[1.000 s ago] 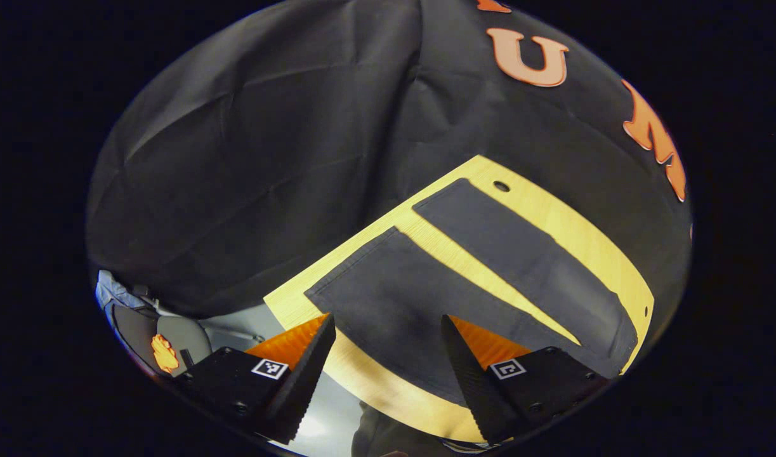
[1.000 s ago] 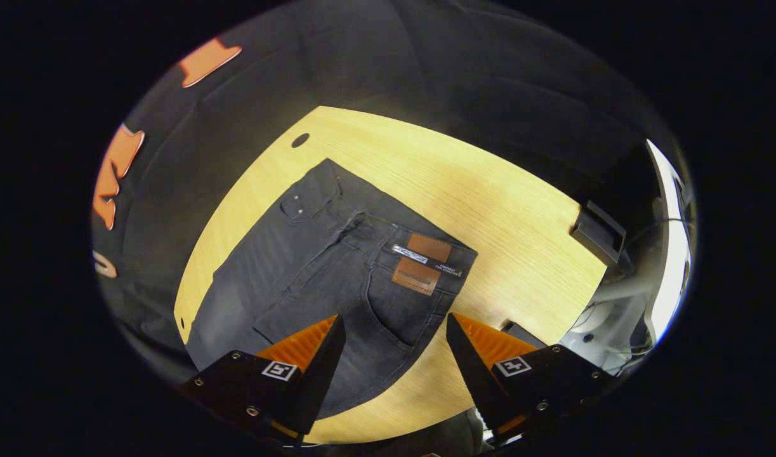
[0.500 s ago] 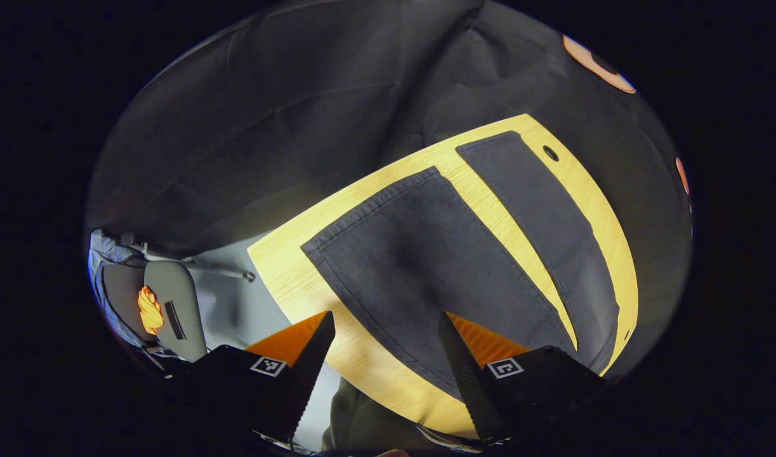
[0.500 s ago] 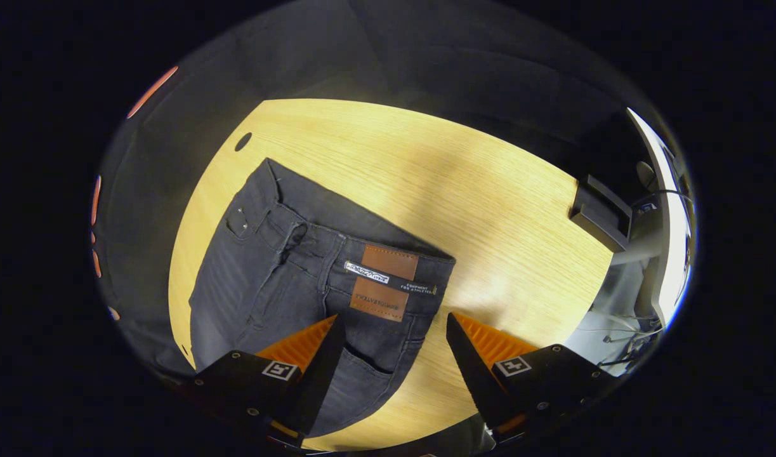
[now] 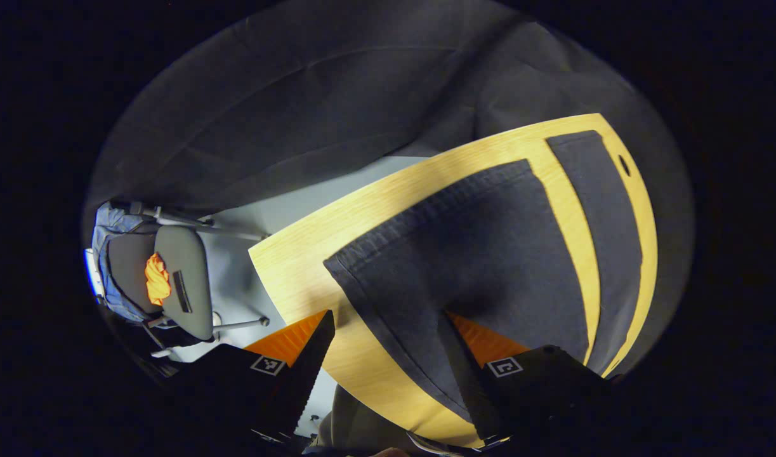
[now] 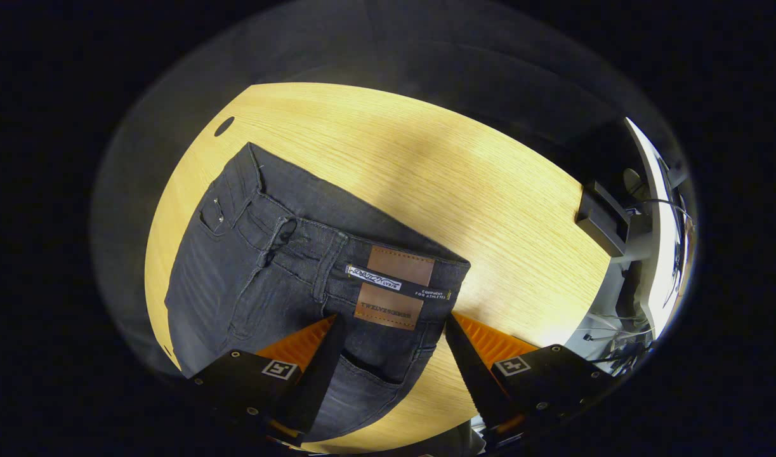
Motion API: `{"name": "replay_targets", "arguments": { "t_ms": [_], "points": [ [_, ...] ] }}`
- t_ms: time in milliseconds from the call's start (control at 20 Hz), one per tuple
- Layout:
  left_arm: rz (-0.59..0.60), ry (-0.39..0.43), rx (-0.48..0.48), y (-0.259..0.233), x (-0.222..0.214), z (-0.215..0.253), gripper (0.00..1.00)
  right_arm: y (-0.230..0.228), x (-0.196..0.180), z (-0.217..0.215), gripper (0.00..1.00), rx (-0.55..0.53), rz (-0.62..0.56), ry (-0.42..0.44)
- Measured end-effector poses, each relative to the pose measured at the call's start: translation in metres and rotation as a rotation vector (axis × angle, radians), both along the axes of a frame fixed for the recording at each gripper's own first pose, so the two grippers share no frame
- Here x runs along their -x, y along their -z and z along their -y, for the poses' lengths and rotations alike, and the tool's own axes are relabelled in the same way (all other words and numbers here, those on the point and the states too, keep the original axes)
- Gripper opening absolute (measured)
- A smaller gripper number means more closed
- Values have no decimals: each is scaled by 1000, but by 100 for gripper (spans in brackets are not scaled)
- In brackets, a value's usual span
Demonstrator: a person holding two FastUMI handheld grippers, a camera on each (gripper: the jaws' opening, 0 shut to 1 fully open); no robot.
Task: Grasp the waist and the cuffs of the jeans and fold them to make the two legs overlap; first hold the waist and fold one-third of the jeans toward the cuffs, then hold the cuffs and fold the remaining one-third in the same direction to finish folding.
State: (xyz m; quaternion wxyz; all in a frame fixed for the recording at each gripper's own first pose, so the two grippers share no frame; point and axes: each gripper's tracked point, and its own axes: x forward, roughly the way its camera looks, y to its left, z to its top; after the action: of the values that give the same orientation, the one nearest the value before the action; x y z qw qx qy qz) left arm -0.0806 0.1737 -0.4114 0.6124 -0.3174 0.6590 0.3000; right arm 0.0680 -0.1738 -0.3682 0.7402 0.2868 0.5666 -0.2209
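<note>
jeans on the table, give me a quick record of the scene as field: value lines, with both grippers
jeans: dark denim, spread flat on the wooden table
legs: apart, a strip of table between them
near cuff: flat on the table, ahead of the left gripper
far cuff: flat, by the table's far edge
waist: flat, brown patches facing up
left gripper: open, over the near leg
right gripper: open, over the waist end
fold progress: not yet begun

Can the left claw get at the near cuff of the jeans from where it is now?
Probably yes. The left claw is open and sits just above the near leg of the jeans. The cuff lies flat on the table ahead of it, with nothing on it or in the way.
</note>
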Motion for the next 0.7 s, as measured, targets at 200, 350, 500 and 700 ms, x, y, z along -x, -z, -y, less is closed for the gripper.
{"name": "replay_targets", "arguments": {
  "t_ms": [200, 350, 500, 700],
  "points": [
    [-3, -82, -30, -1, -13, 5, 97, 3, 1, 0, 95, 63, -45, -3],
    [28, -31, -31, -3, -13, 4, 87, 4, 6, 6, 75, 19, -29, 20],
    [105, -19, -55, 1, -22, 1, 32, 2, 3, 3, 46, -166, 70, 89],
    [217, 15, -8, -4, -28, 1, 1, 1, -3, -12, 25, -360, 188, 207]
  ]
}}
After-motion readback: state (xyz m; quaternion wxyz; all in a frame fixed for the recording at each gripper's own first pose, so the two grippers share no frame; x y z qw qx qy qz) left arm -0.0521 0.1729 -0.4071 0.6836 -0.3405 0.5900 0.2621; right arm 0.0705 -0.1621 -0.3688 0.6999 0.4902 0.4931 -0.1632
